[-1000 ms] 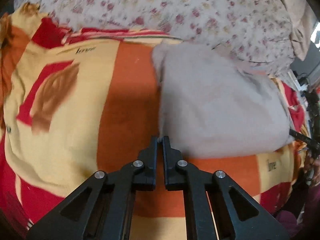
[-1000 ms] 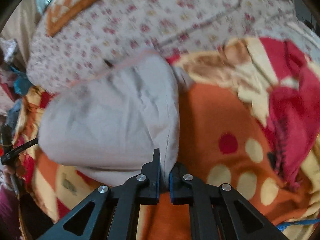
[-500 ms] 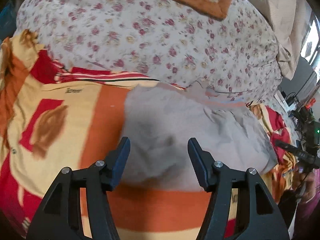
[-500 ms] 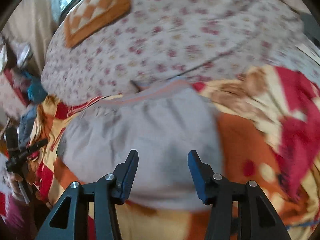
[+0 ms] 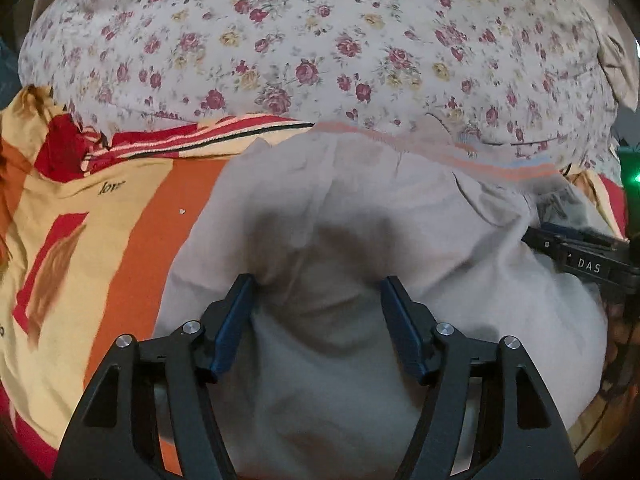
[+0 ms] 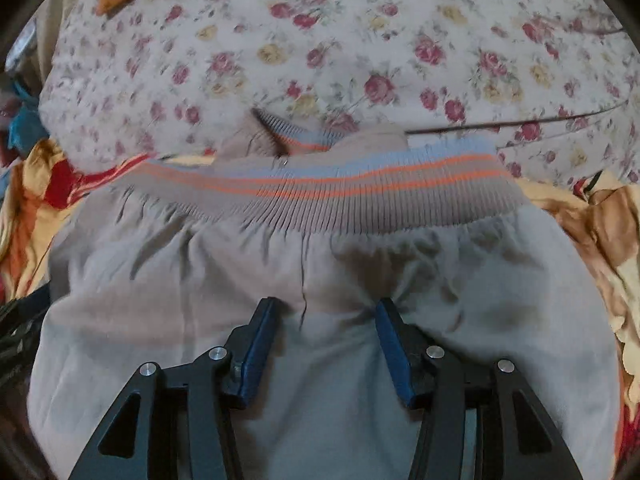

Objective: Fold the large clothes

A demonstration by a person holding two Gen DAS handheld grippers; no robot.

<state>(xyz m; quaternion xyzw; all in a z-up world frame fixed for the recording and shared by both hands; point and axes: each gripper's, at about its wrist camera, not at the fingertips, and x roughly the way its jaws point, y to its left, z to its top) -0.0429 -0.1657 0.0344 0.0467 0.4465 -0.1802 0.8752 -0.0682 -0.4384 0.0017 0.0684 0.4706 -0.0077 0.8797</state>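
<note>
1. Where the grey garment (image 5: 320, 200) lies on the bed, it is a soft, matte, loosely folded bundle with rounded edges and shallow creases, resting on the orange, yellow and red bedspread (image 5: 132, 240).
2. Its ribbed knit waistband (image 6: 340, 192), striped blue and orange on taupe, runs along the far edge of the bundle, gathered into fine pleats.
3. A second ribbed cuff or band (image 6: 288, 136) with the same stripes pokes up just behind the waistband.
4. Beyond the garment, a bulky floral quilt (image 5: 320, 40), pale with small red and yellow roses, rises like a mound and touches the garment's far edge.
5. A thin dark cord (image 6: 520, 120) runs across the quilt on the right side.
6. The bedspread is smooth printed cloth, with an orange stripe beside the garment's left edge and small script lettering on the yellow part.
7. The left gripper (image 5: 320, 292) points steeply down over the near half of the garment; its blue-padded fingers (image 5: 236, 320) are spreading wider, with grey cloth below and between them but not pinched.
8. The right gripper (image 6: 326, 316) points down likewise over the garment just short of the waistband, its fingers (image 6: 260, 344) apart and gripping nothing.
9. In the left wrist view the right gripper shows as a black bar at the garment's right edge.
</note>
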